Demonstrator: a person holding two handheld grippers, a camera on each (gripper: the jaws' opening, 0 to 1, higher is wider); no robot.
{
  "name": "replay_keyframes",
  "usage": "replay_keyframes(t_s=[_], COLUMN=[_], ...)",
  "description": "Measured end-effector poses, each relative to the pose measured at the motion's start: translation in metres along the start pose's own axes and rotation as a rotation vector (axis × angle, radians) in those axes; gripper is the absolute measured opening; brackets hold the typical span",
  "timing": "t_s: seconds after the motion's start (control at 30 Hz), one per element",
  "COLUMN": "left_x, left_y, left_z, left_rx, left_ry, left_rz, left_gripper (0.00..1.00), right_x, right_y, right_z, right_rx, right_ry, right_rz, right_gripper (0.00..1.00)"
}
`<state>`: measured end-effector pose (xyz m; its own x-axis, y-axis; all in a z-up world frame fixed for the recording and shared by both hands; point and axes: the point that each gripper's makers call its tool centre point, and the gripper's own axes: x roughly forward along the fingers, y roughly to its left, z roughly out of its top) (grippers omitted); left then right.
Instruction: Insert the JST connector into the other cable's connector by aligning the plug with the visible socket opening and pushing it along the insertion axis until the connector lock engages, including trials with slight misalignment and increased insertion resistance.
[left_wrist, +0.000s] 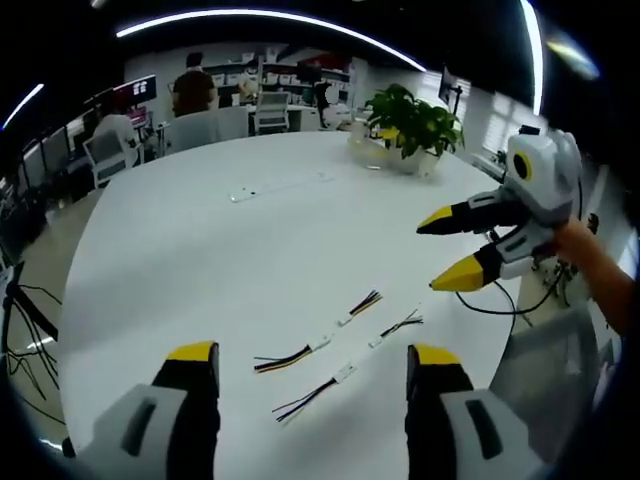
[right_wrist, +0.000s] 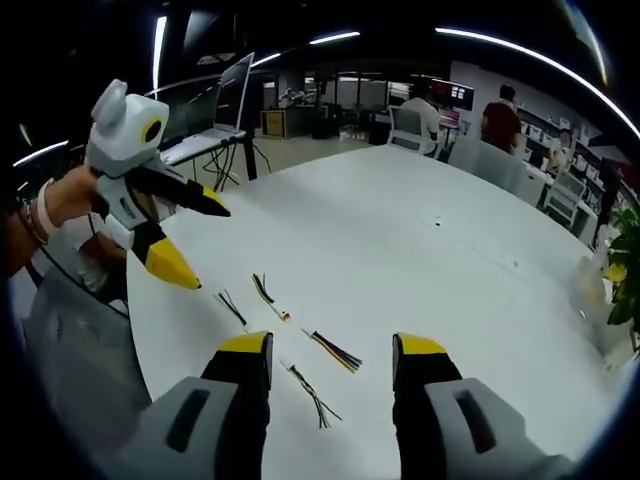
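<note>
Cables (left_wrist: 335, 350) lie lower centre on the counter (left_wrist: 230, 250); both grippers (left_wrist: 312, 362) (right_wrist: 330, 350) gape empty (grip each close behind its connector).

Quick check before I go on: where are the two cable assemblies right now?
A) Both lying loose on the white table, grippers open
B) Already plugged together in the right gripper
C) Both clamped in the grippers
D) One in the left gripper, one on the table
A: both cables lie on the white table, with the left gripper and right gripper open and empty above them.
</note>
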<state>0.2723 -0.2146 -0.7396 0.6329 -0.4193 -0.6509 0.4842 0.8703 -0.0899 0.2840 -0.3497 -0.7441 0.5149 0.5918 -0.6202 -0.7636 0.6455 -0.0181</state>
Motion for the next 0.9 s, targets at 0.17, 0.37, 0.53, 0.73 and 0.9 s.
replay_keyframes(t_s=[0.17,0.37,0.53,0.73,0.9], left_x=[0.003,0.006,0.009,0.01,0.013], left_y=[0.005,0.005,0.002,0.001,0.002], left_z=[-0.001,0.0,0.0,-0.001,-0.003], left_rx=[0.066,0.095,0.115,0.119,0.109], left_ry=[0.029,0.032,0.033,0.038,0.054], left_rz=[0.028,0.024,0.006,-0.013,-0.022], left_gripper=[0.75,0.78,0.82,0.87,0.89], right_x=[0.003,0.007,0.01,0.016,0.02], right_y=[-0.001,-0.002,0.001,0.002,-0.001], right_z=[-0.002,-0.003,-0.001,0.001,0.001], right_rx=[-0.009,-0.025,-0.027,-0.051,-0.032], right_ry=[0.007,0.017,0.015,0.022,0.038], right_rz=[0.009,0.024,0.053,0.062,0.051], right_gripper=[0.46,0.46,0.49,0.57,0.66])
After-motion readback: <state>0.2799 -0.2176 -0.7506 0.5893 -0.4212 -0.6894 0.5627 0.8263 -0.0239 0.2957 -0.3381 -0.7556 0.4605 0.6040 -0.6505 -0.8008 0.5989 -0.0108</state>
